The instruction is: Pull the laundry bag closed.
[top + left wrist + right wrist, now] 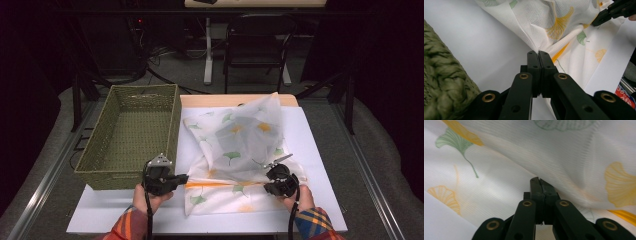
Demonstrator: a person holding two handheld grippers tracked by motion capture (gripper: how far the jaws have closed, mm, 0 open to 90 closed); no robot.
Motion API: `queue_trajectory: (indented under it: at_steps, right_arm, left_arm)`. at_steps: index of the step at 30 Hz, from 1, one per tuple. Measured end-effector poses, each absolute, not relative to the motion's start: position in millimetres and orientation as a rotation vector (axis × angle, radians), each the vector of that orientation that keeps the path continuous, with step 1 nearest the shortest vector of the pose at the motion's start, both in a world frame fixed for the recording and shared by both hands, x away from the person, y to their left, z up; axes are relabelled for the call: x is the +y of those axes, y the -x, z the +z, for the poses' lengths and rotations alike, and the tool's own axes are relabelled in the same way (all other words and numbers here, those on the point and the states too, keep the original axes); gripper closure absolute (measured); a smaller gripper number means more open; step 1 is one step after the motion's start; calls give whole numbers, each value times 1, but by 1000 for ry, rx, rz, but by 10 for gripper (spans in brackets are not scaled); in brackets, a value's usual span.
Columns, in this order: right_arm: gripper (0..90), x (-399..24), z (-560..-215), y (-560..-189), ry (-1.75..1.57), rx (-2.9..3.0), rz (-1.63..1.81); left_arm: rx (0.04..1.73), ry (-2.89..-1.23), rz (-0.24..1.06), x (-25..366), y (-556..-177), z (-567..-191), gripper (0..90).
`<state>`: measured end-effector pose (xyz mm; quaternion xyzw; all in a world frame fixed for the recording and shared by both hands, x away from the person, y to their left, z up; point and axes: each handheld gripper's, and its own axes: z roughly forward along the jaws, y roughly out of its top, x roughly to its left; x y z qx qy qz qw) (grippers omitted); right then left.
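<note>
A dim room surrounds a white-topped table [320, 165] with a wooden far edge, grey carpet floor [185, 70] beyond it strewn with black cables [150, 55], a dark chair [257, 47] and a white desk leg [208, 50] at upper centre, black curtains at both sides.

Basket [131, 135] blocks left; white board [320, 165] free right.

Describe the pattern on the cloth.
White cloth printed with yellow and green ginkgo leaves; clearest in the left gripper view.
</note>
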<state>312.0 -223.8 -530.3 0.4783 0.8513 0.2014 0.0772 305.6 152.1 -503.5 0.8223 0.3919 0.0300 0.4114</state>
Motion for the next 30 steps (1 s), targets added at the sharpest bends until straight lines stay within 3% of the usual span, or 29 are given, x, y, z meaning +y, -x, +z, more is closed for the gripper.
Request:
queue_trajectory:
  at_steps: [30]
  right_arm:
    - [900,-260,-527,-309,-1532,2447,601]
  left_arm:
    - [988,-2069,82,152,-306,-503,894]
